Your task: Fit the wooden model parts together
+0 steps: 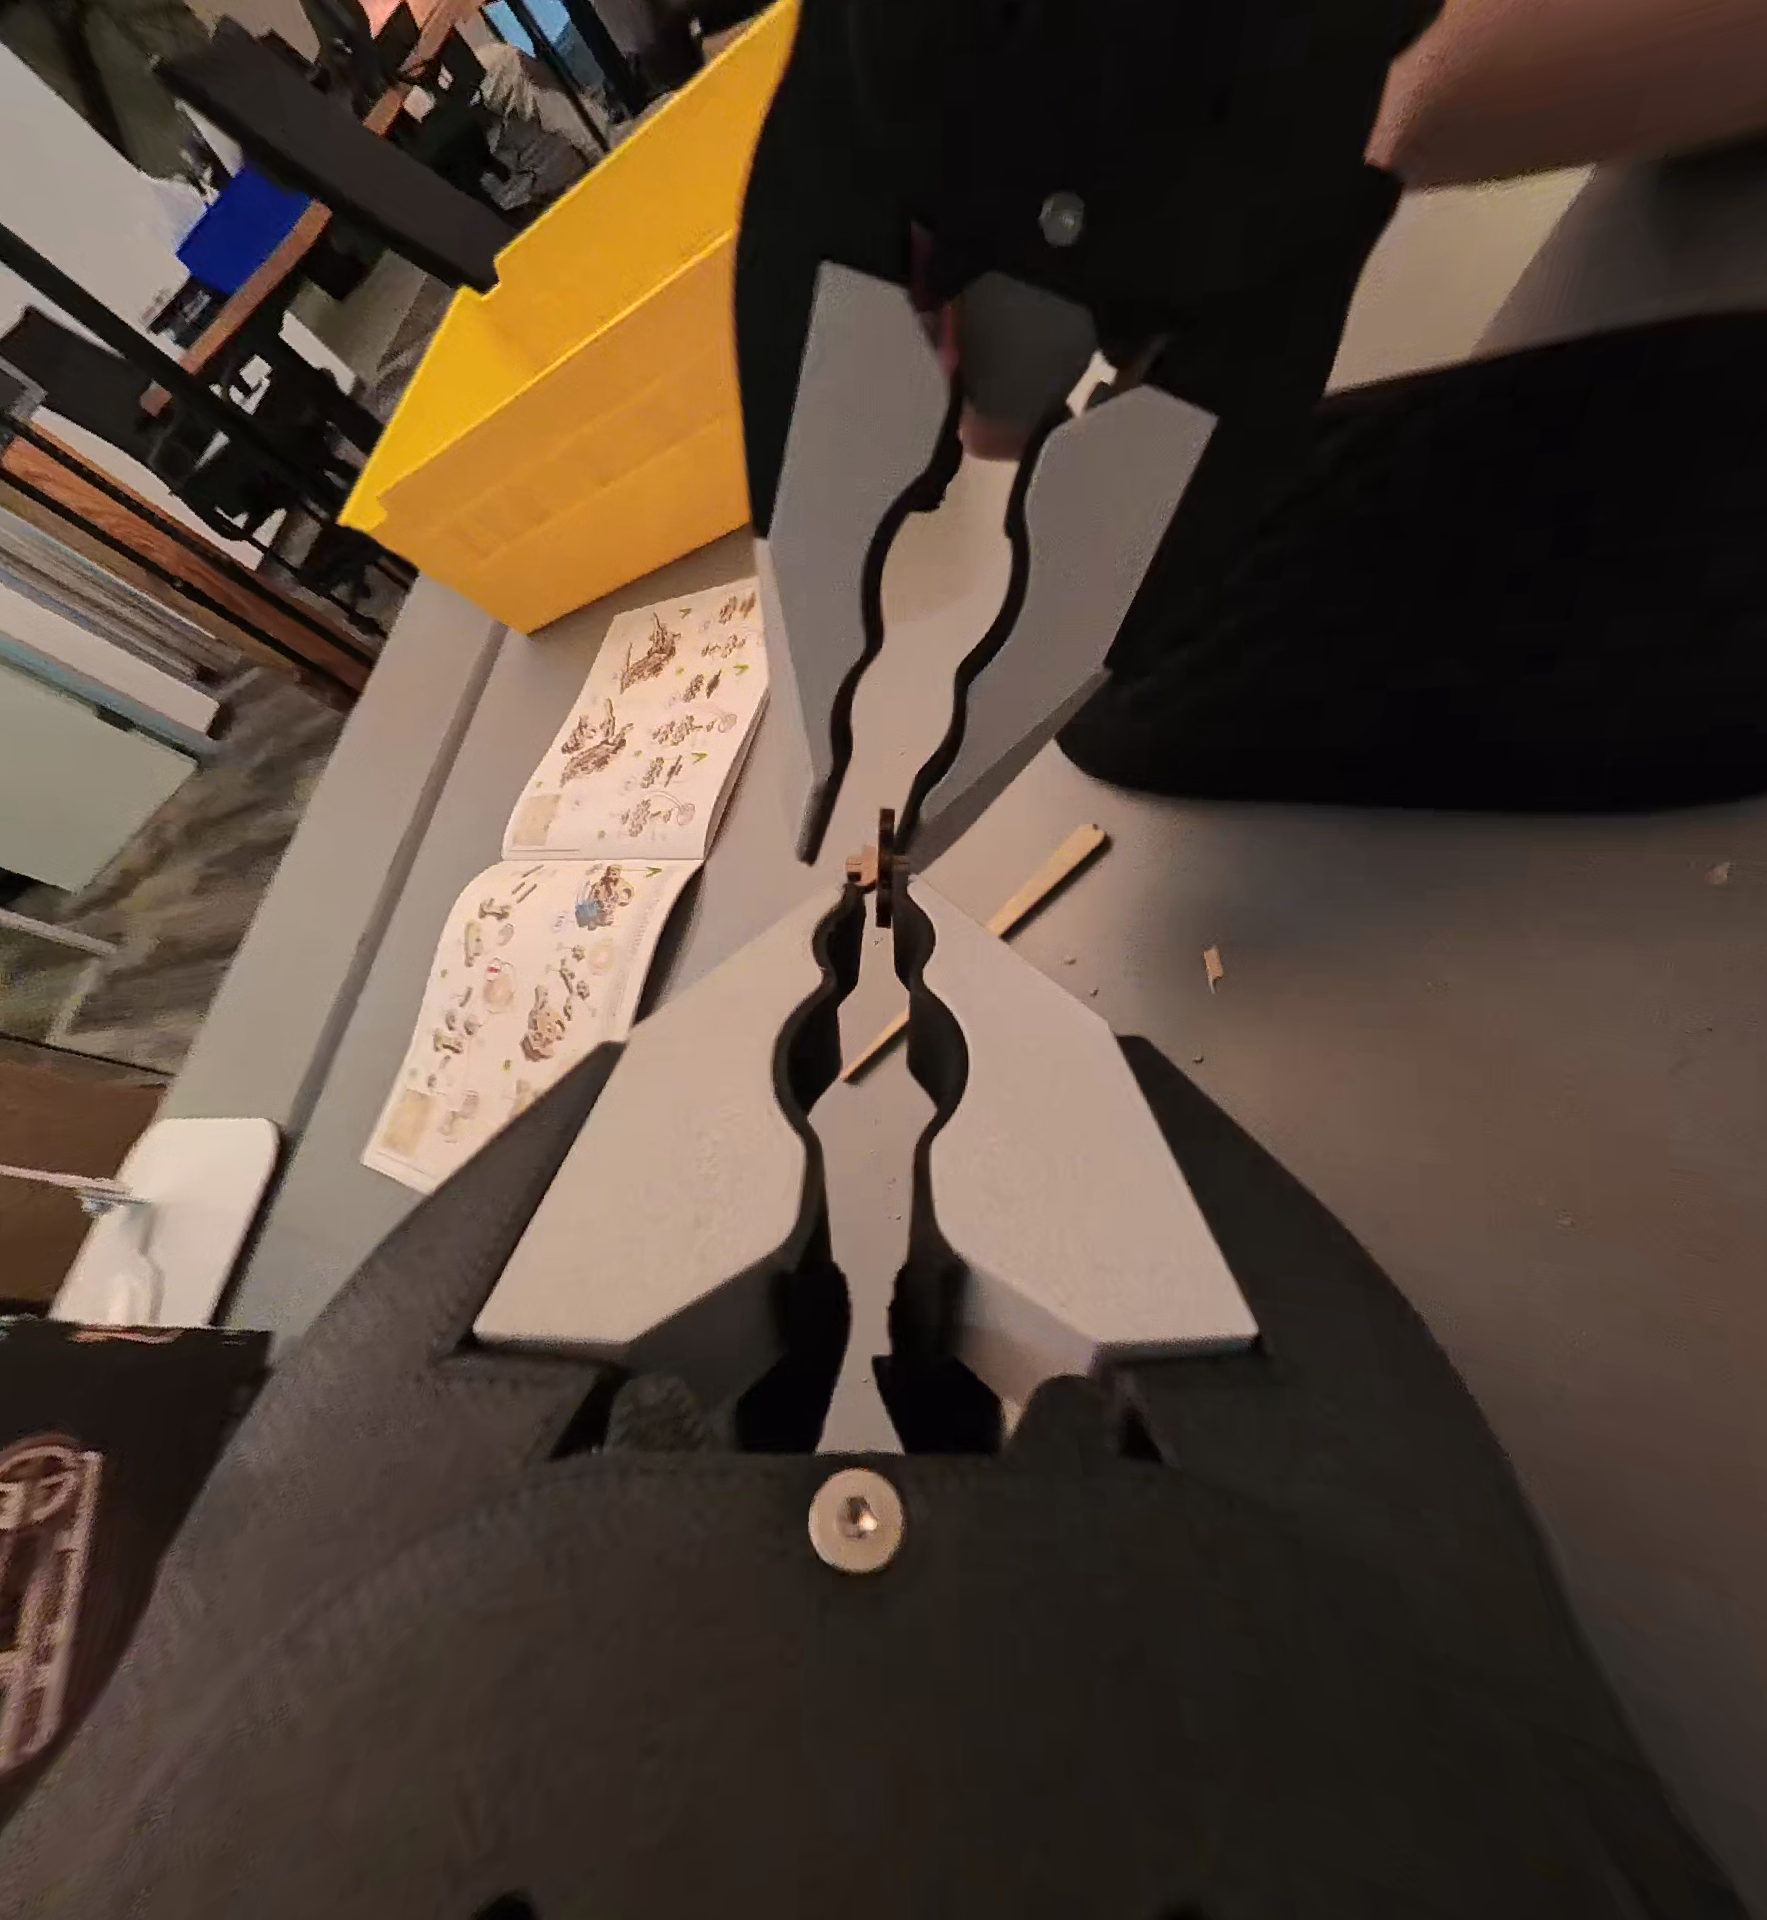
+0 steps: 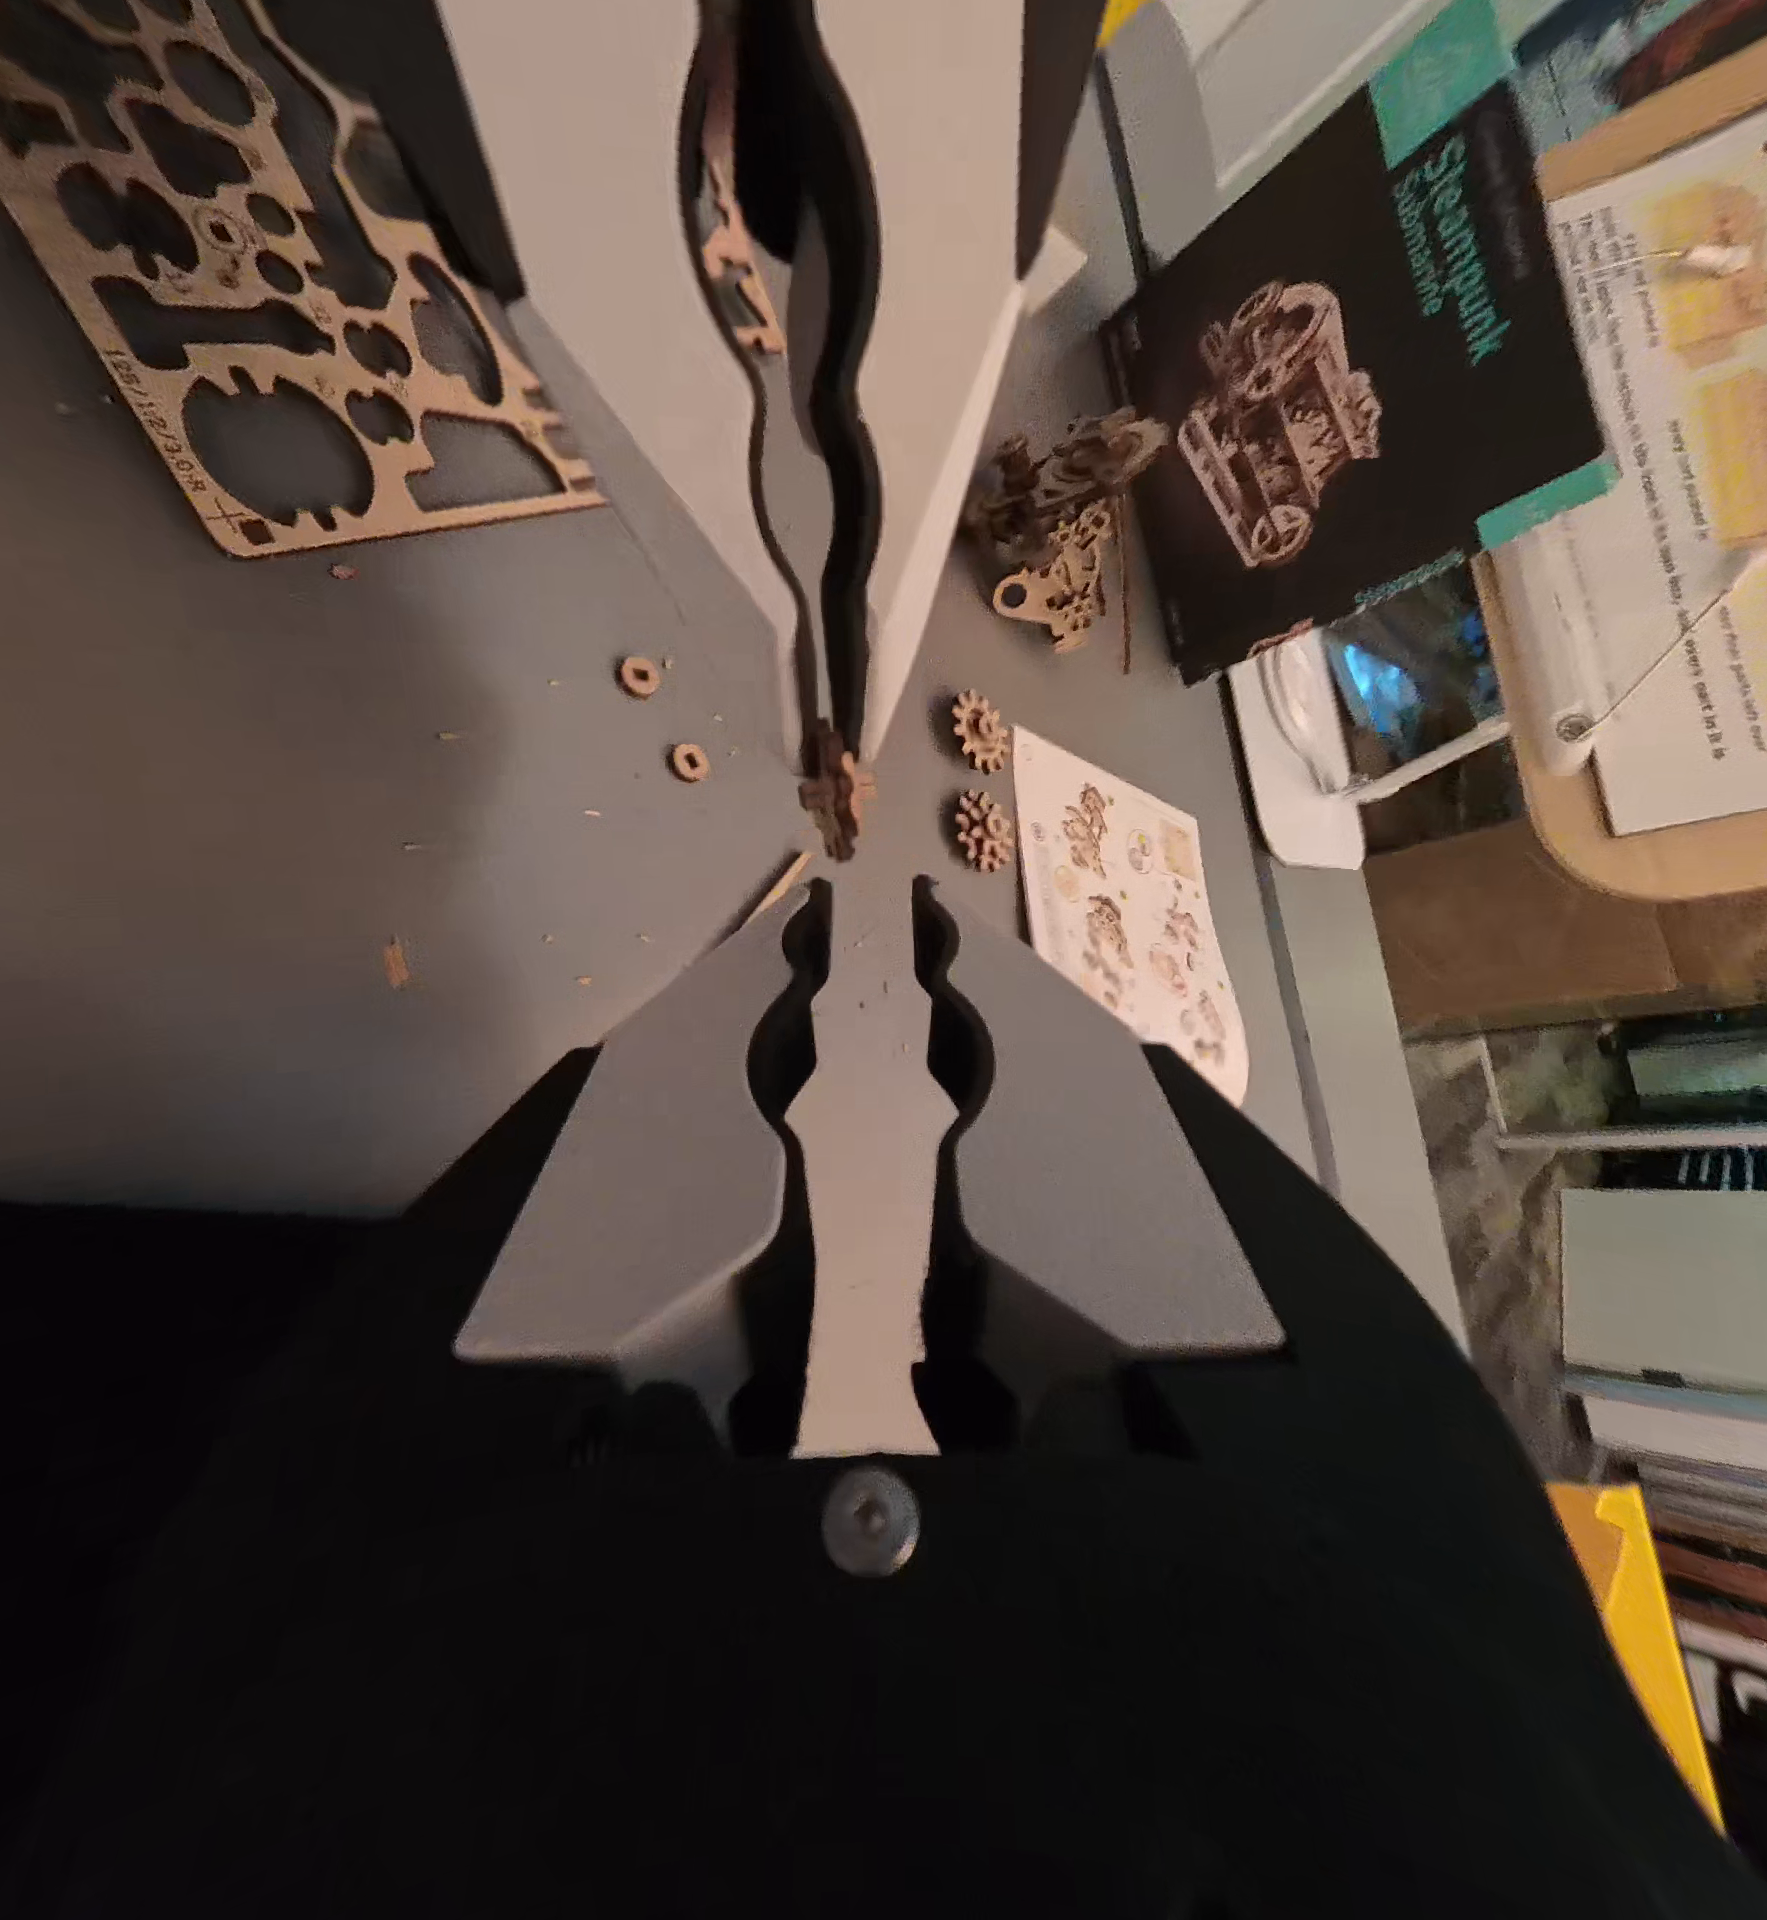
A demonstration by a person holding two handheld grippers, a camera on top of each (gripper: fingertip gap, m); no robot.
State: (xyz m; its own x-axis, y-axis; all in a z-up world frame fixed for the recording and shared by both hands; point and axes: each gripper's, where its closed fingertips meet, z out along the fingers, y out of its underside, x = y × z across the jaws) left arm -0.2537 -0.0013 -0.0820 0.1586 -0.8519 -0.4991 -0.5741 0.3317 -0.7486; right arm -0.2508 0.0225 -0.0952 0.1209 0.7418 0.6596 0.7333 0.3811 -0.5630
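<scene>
Grey worktop in a cluttered workshop; my left gripper pinches a gear, my right gripper gapes empty beside it, so the fit looks under way. Only the right view shows two loose gears, two washers, the part-built model and the punched sheet; the left adds the manual, stick and yellow bin.

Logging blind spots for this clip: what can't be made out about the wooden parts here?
- Gear in the left tool: edge-on in the left wrist view; blurred and partly covered by that tool in the right wrist view.
- Part-built model: dim and blurred, right wrist view.
- Parts sheet: cut off by the top edge, right wrist view.
- Wooden stick: middle hidden behind the left tool's finger, left wrist view.
</scene>
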